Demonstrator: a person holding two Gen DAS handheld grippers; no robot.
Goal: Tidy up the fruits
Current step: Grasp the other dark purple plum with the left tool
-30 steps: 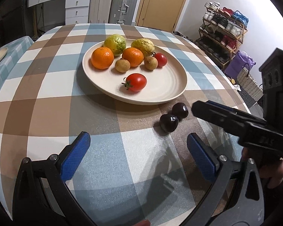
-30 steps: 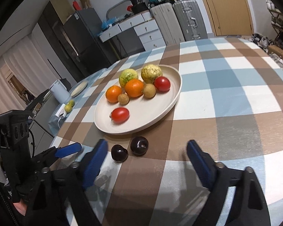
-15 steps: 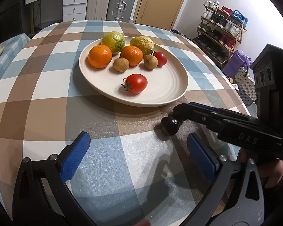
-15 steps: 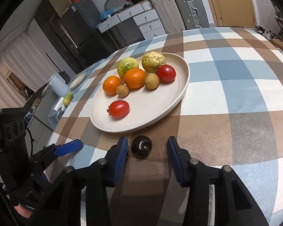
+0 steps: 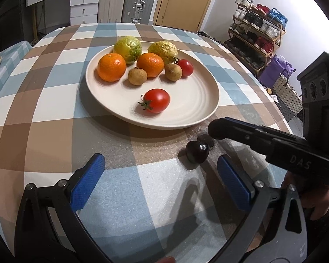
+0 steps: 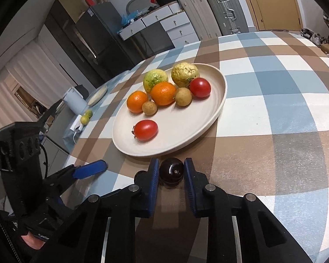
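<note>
A cream plate (image 5: 205,111) (image 6: 222,100) on the checked tablecloth holds two oranges, two yellow-green fruits, two small brown fruits and two tomatoes. Just in front of its near rim my right gripper (image 6: 171,166) is shut on a dark glossy cherry (image 6: 171,171), which rests on the cloth. In the left wrist view that gripper (image 5: 211,130) comes in from the right, and its finger hides most of the held cherry. A second dark cherry (image 5: 197,151) lies loose beside it. My left gripper (image 5: 160,175) stands open over the cloth, short of the loose cherry, with nothing between its pads.
The table edge curves away on the right, with a shoe rack (image 5: 258,28) and bags beyond it. Suitcases (image 5: 129,0) and drawers stand past the far edge. A second table (image 6: 96,94) with a small plate and green fruits sits to the left.
My right gripper has moved in over the farther cherry and its jaws have shut on it. The left gripper has stayed open in place.
</note>
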